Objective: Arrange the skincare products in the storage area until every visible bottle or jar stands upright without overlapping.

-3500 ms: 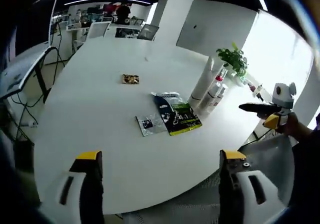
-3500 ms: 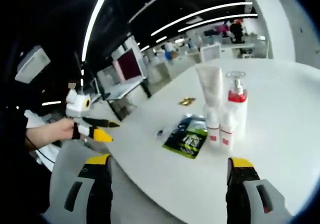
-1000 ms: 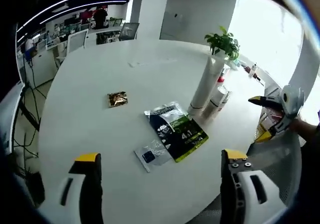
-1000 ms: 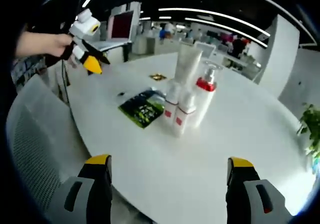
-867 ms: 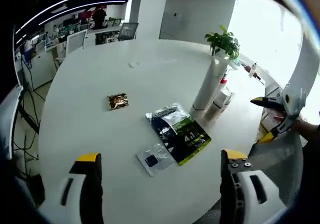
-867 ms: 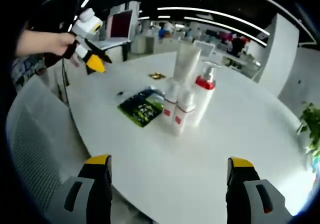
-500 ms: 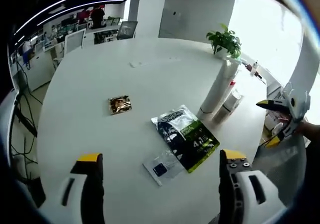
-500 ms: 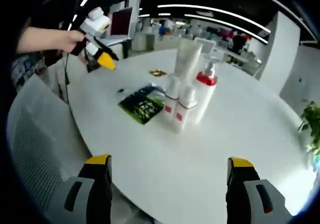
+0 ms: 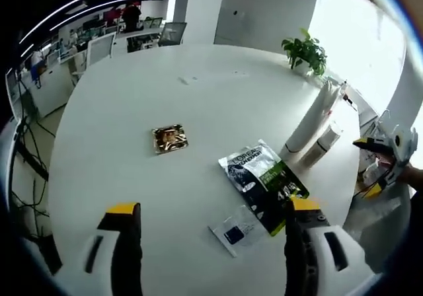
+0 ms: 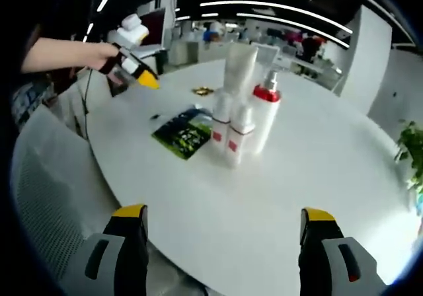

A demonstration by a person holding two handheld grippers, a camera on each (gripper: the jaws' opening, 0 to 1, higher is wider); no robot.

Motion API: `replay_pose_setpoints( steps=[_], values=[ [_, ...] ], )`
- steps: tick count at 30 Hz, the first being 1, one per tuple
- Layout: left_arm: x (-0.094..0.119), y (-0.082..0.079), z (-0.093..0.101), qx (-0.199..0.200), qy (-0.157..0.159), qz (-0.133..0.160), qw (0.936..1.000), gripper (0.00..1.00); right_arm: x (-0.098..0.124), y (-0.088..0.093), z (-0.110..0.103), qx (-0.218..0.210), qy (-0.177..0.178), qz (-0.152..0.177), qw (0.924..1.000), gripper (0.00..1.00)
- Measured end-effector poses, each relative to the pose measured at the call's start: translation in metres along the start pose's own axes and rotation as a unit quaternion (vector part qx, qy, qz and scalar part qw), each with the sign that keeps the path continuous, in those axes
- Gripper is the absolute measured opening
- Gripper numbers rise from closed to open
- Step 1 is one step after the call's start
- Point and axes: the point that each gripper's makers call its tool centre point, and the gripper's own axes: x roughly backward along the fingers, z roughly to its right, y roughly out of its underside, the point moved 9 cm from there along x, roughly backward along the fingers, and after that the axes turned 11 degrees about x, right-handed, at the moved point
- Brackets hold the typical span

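Already upright, the bottles (image 10: 241,127) stand clustered mid-desk (image 10: 317,177), straight ahead of the right gripper (image 10: 225,253), which is nearer; the green sachet (image 9: 264,180) lies flat ahead of the left gripper (image 9: 211,250). Both pairs of jaws gape wide, holding nothing.

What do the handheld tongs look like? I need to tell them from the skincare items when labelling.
Each tongs' own view shows two grey arms with dark slots and yellow tips. The left tongs, seen in the right gripper view, have yellow-tipped dark arms and a white box on top, held by a bare-armed hand. The right tongs, seen in the left gripper view, look alike, with a white top part.
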Motion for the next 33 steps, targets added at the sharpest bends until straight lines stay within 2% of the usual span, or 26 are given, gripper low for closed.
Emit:
replay_pose_setpoints(
  steps=[5,9,20,29,33],
  values=[
    [-0.015,-0.008,-0.011,0.003,-0.005,-0.004,1.0000,0.82,-0.001,0.002,-0.001,0.002,-0.001,-0.011,0.9999,0.99],
    [-0.030,-0.012,-0.015,0.032,-0.009,-0.001,0.9994,0.81,-0.002,0.004,0.000,-0.006,0.000,-0.018,0.9998,0.99],
    [-0.075,-0.029,-0.028,0.058,-0.062,0.006,0.9964,0.81,-0.003,0.008,0.002,-0.017,-0.001,-0.032,0.9993,0.99],
    [-0.102,-0.043,-0.030,0.067,-0.117,0.032,0.9903,0.77,-0.003,0.011,0.003,-0.025,0.001,-0.038,0.9989,0.98],
    [-0.114,-0.050,-0.031,0.049,-0.135,0.033,0.9890,0.76,-0.003,0.011,0.004,-0.031,0.003,-0.039,0.9988,0.98]
  ],
)
